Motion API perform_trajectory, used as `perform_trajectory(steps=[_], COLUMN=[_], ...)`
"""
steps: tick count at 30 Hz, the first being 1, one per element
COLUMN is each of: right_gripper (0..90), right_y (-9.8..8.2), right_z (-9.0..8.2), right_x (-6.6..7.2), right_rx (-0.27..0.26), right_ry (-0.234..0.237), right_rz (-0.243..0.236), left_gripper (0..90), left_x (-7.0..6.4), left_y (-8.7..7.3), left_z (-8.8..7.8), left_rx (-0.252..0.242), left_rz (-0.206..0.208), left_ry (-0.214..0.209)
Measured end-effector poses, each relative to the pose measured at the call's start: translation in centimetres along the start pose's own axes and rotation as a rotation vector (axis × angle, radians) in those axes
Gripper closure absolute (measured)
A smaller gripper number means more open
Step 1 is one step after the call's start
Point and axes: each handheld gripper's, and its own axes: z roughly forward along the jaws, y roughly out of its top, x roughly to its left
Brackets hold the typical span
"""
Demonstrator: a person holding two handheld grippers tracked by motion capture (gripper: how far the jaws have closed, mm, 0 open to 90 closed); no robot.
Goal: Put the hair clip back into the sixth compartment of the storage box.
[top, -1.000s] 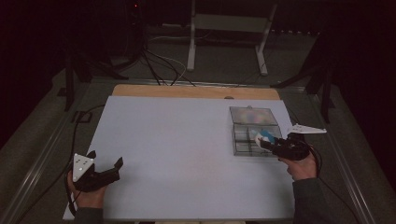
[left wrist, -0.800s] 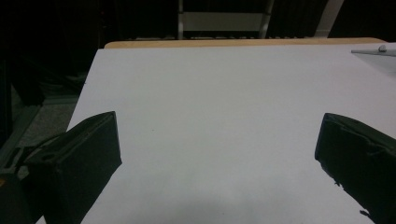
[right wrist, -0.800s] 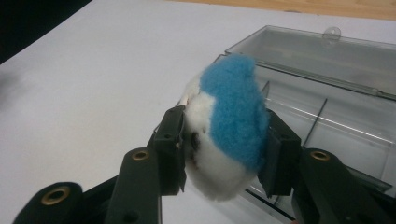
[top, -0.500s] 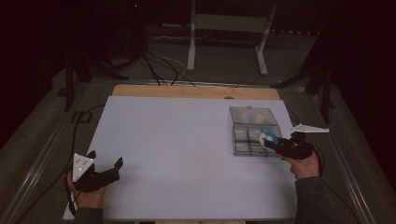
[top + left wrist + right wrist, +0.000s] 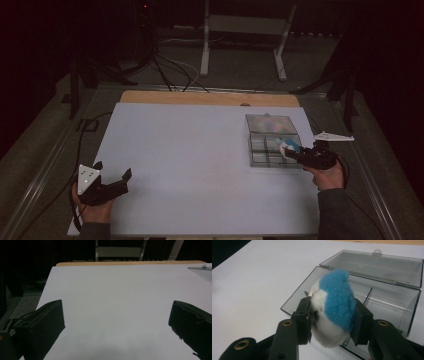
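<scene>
Right now the right hand-held gripper (image 5: 332, 322) is pinching a blue-and-white pompom (image 5: 333, 307) just above the open clear compartment box (image 5: 387, 305). Soft, light, squashing easily; mid-body grip looks best. Left hand-held gripper (image 5: 107, 185) is idling spread, far from the box on the bench (image 5: 190, 150).

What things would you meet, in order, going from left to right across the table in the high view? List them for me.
Left gripper, resting open near the table's left front corner → clear compartment box with its lid open → blue and white fuzzy ball → right gripper that pinches the ball, with the person's hand behind it.
</scene>
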Motion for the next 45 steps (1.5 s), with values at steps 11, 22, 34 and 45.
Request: perform_trajectory(steps=[11, 22, 34, 45], right_gripper=[58.5, 58.5, 58.5, 58.5], right_y=[-0.1, -0.2, -0.4, -0.6], right_z=[0.1, 0.2, 0.4, 0.6], right_x=[-0.6, -1.1, -1.6, -2.4], right_rx=[0.008, 0.015, 0.025, 0.044], right_ry=[-0.004, -0.004, -0.008, -0.017], right_rz=[0.012, 0.02, 0.026, 0.035], left_gripper=[1.3, 1.3, 1.3, 1.3], left_x=[0.0, 0.0, 0.0, 0.0], left_y=[0.0, 0.0, 0.0, 0.0], left_z=[0.0, 0.0, 0.0, 0.0], left_rx=[0.0, 0.0, 0.001, -0.001], left_rz=[0.0, 0.0, 0.0, 0.0], left_ry=[-0.001, -0.001, -0.002, -0.002])
